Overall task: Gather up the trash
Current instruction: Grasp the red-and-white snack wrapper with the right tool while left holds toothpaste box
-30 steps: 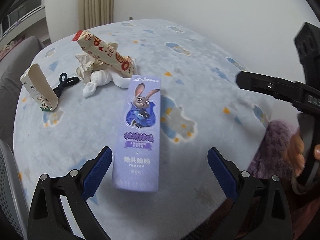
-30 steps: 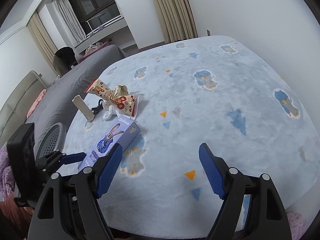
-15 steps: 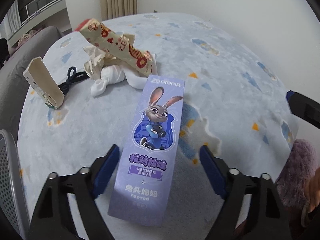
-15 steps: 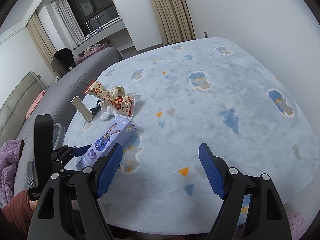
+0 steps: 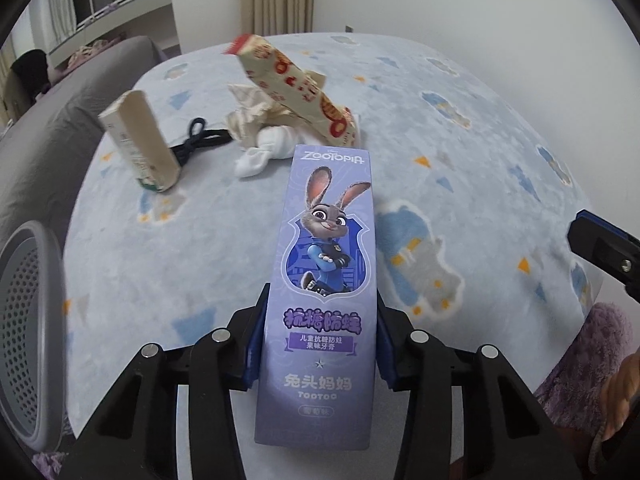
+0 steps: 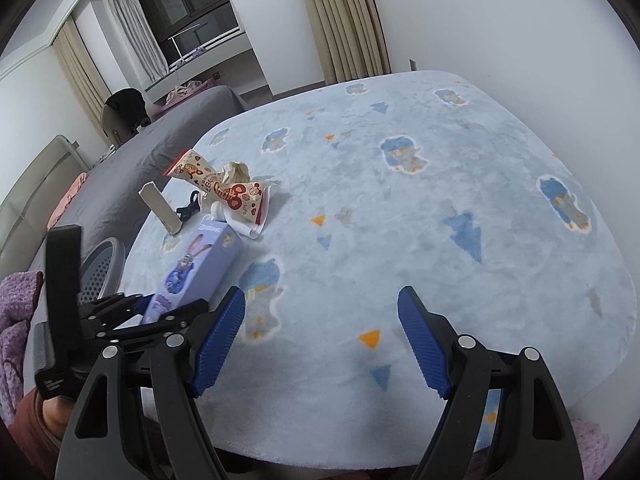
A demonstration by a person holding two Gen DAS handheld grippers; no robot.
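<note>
The left claw (image 5: 320, 344) is closed on the purple box (image 5: 326, 280). Its 2 blue pads press the 2 long sides of the box near its lower end. The box points away from the camera, printed face up, with a rabbit figure in the middle of the face. From the right wrist view, the box (image 6: 192, 268) slopes upward from the left claw (image 6: 160, 312), and its far end reaches toward the pile. Whether the far end touches the blanket cannot be told.

The right claw (image 6: 322, 336) is open, with nothing between its pads. It hangs above the blue patterned blanket (image 6: 400, 208), near the front edge. The left claw lies just to its left.

The remaining trash lies beyond the box, on the blanket (image 5: 460, 152):
1. A snack wrapper (image 5: 296, 88), cream with red print, slopes up to the left and rests on the pile.
2. Crumpled paper (image 5: 250, 116) lies under the wrapper.
3. A white knotted cloth (image 5: 268, 148) lies just beside the far end of the box.
4. A black cord (image 5: 200, 140) lies between the cloth and the carton.
5. A small beige carton (image 5: 138, 140) stands tilted, left of the pile.

A grey perforated bin (image 5: 28, 332) sits at the left edge of the left wrist view, beside the blanket.
</note>
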